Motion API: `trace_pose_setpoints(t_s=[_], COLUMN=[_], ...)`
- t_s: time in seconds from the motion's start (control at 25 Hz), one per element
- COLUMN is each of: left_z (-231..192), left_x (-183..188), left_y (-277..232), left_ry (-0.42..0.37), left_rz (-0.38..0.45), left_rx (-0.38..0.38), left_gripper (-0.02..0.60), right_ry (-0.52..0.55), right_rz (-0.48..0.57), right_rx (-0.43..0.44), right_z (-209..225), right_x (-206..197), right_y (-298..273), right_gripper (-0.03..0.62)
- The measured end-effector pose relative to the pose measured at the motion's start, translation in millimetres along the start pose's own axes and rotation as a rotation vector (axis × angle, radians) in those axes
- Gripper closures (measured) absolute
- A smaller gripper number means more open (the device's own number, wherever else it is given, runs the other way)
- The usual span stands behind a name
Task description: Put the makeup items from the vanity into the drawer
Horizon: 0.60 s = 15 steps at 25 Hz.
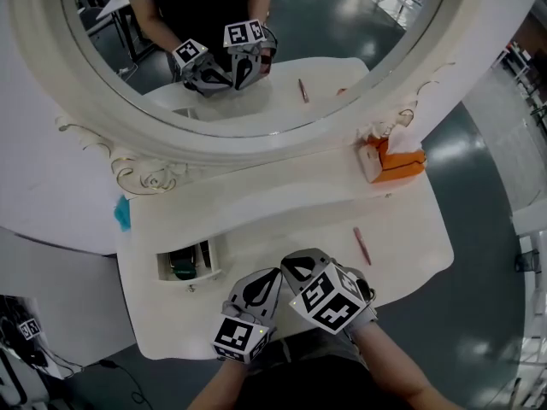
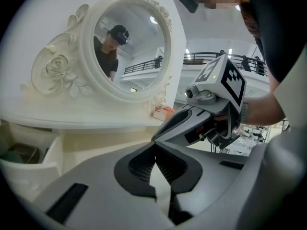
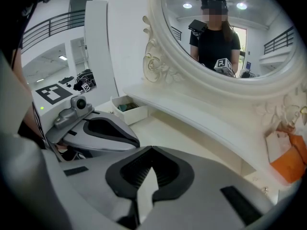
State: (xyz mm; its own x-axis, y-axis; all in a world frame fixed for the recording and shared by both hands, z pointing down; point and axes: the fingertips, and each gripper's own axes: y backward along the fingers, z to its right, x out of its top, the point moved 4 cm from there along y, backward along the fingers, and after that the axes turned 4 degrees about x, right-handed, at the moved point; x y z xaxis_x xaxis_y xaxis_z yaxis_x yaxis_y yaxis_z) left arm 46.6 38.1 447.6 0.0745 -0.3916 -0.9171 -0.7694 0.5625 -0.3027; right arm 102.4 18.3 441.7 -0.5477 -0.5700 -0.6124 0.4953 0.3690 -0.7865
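**A:** Where are the two grippers?

**B:** Side by side at the front edge of the vanity (image 1: 256, 207), close to the person. The left gripper (image 1: 265, 280) and the right gripper (image 1: 299, 265) almost touch.

**A:** Are they holding something?

**B:** No. The left one's jaws are pressed together at the tips, with nothing between them. The right one's jaws are pressed together too, and they are empty.

**A:** Where is the makeup?

**B:** A thin pink stick (image 1: 362, 246) lies flat on the vanity top, just to the right of the right gripper. Nothing touches it.

**A:** And the drawer?

**B:** The drawer (image 1: 162, 267) is on the left side, pulled open. A dark green thing (image 1: 182, 271) sits inside. The stick is well apart from the drawer. The grippers are between them, a bit nearer the person.

**A:** What else is there?

**B:** A big round mirror (image 1: 342, 32) stands at the back. You can see the grippers and the stick in it too. An orange box (image 1: 400, 162) sits at the right, close under the mirror's frame.
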Motion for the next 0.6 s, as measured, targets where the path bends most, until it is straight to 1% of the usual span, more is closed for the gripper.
trace_pose_setpoints(t_s=[0.28,0.6], left_z=[22,42], left_x=[-1,-1], left_y=[-29,-54], left_ry=[-0.015,-0.032], left_rz=[-0.023,-0.046], left_rx=[-0.072,-0.129], left_gripper=[0.568,0.568], right_ry=[-0.068,-0.123], right_rz=[0.005,0.013], right_rx=[-0.042,-0.081], right_z=[24,44], right_x=[-24,-45], right_y=[17,33], right_gripper=[0.572,0.572])
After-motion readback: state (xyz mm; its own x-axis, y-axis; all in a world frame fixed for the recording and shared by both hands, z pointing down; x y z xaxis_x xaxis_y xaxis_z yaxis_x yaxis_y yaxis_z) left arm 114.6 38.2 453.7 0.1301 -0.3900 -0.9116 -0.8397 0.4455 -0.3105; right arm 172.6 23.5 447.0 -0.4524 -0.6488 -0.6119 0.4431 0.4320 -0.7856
